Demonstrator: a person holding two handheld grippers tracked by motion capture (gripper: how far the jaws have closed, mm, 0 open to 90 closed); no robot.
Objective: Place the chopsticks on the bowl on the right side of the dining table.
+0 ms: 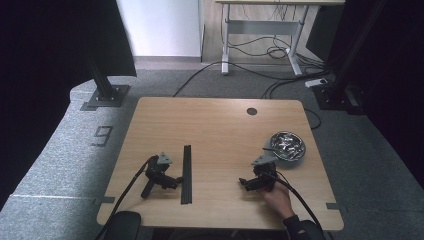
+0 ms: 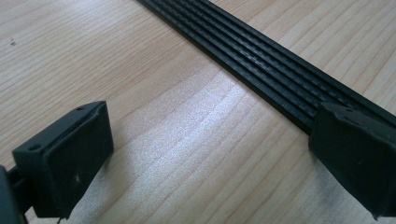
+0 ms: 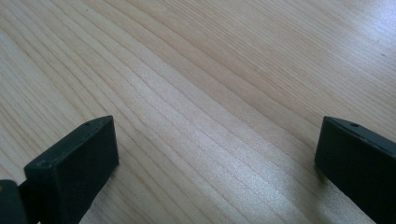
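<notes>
1. nearest to me, at the desk's (image 1: pixel 215 120) front edge, my right hand (image 1: pixel 278 199) wraps the right gripper (image 1: pixel 245 182). it lies low over the wood with its jaws aimed toward the middle of the desk.
2. in the right gripper view i see those jaws released and spread wide, with bare wood grain between them and ahead of them; they grasp nothing.
3. the left gripper (image 1: pixel 176 181) rests on the desk with no hand on it. its cable (image 1: pixel 125 192) trails off the front edge, and a grey three-cornered plate (image 1: pixel 164 159) sits on top of it.
4. its jaws are also released and wide apart, empty. in the left gripper view the black ribbed rail (image 2: pixel 261 56) runs across just ahead of the jaw at the right of that view, which overlaps the rail's near edge; i cannot tell whether it touches. the other jaw stands well clear of the rail, over bare wood.
5. in the high view the black ribbed rail (image 1: pixel 186 172) lies flat and straight, running from front to back, just past the left gripper's jaw tips, between the two grippers and nearer the left one.
6. beyond the right gripper, behind its jaws and off to the side away from the rail, a metal bowl (image 1: pixel 286 146) holds shiny small pieces too small to identify.
7. farthest back is a round dark hole (image 1: pixel 251 111) in the desk.
</notes>
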